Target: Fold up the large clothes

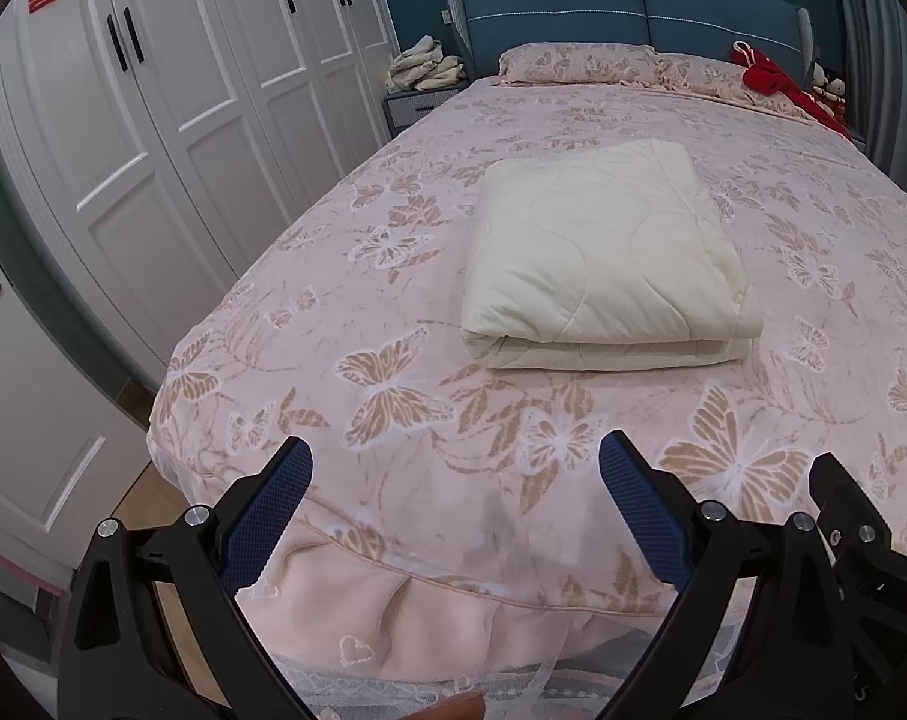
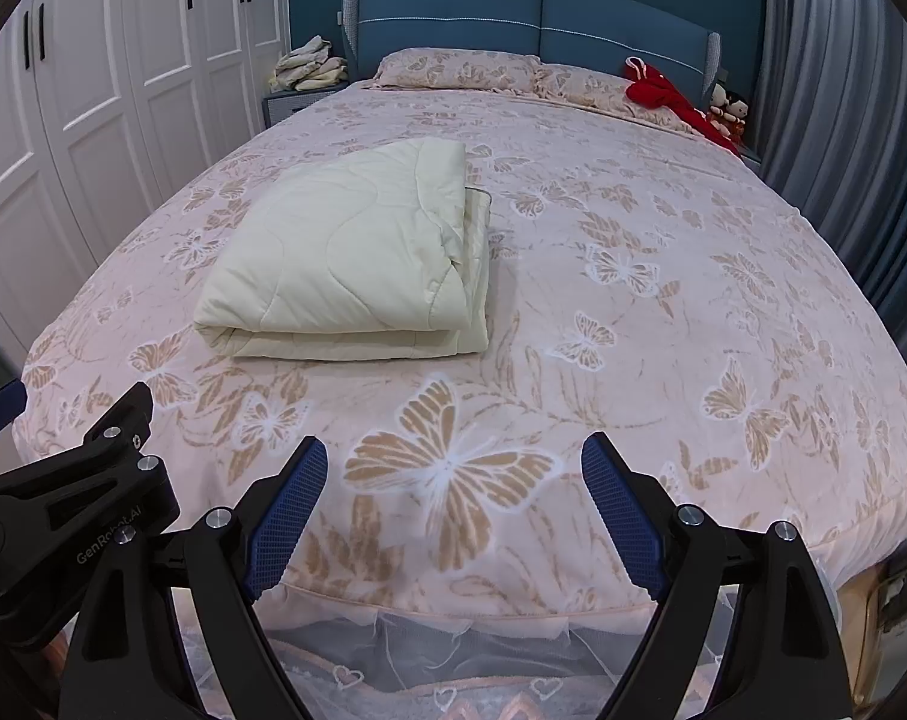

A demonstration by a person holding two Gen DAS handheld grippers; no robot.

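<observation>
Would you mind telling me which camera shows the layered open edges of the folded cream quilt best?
The right wrist view: the folded cream quilt turns its right side toward it, showing stacked layers. The left wrist view shows mainly the top and the rounded front fold.

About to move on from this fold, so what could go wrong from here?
1. The cream quilt shows loose, uneven layers along its right edge, so lifting it one-sided could spill the fold open.
2. Both tools, left and right, are open at the foot of the bed; the lace bed skirt below could snag a finger.
</observation>
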